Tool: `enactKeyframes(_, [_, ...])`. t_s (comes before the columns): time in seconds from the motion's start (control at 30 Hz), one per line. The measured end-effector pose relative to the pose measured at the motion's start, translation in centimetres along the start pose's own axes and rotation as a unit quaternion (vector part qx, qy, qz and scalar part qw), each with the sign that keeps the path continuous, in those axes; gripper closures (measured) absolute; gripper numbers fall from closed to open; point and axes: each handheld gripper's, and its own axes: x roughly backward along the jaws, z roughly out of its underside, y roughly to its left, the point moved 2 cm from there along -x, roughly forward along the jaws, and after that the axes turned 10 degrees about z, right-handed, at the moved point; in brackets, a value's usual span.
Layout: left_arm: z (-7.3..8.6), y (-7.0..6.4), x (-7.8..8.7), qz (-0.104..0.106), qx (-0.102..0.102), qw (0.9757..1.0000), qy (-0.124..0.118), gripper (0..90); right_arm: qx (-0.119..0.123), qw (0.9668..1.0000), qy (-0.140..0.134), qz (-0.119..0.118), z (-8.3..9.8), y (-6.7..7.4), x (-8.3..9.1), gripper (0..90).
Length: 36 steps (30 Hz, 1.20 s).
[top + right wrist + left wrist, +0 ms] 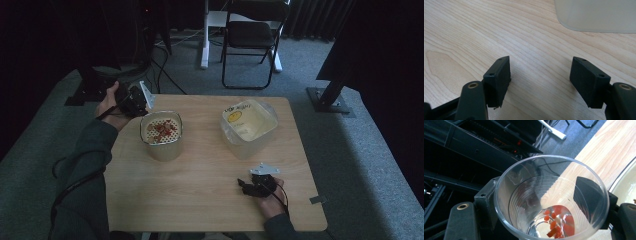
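Dim carpeted room, pale wooden table (200, 190): the left gripper (549, 202) clamps a clear plastic cup (551, 195) just beside the strainer pot (161, 135), red bits (556, 223) remaining inside it, so pouring looks partly done, while the right gripper (540, 77) rests released, low, short of the plastic tub (596, 15).
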Motion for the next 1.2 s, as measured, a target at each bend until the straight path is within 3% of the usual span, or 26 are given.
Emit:
enactKeyframes(0.33, [-0.1,-0.5,-0.1,-0.002,-0.026,0.9996,0.01,26.7,0.002,1.0,-0.001,0.0,0.0,0.0,-0.1,32.4])
enactKeyframes(0.6, [0.1,-1.1,-0.1,0.0,-0.034,0.9994,0.01,26.7,0.001,1.0,-0.001,-0.001,-0.1,0.0,-0.1,32.4])
enactKeyframes(0.77, [0.3,-1.6,-0.1,-0.004,-0.057,0.9982,0.016,26.7,0.001,1.0,-0.001,-0.001,-0.1,0.0,-0.1,32.4])
enactKeyframes(0.97, [0.2,-2.0,0.0,-0.021,-0.095,0.9949,0.026,26.8,0.001,1.0,-0.001,-0.001,-0.1,0.0,-0.1,32.4])
enactKeyframes(1.1, [0.2,-2.4,0.0,-0.033,-0.125,0.9909,0.037,26.9,0.001,1.0,-0.001,-0.001,-0.1,0.0,-0.1,32.4])
enactKeyframes(1.2, [0.3,-2.9,-0.1,-0.044,-0.153,0.9861,0.05,27.0,0.002,1.0,-0.001,-0.001,-0.1,0.0,-0.1,32.4])
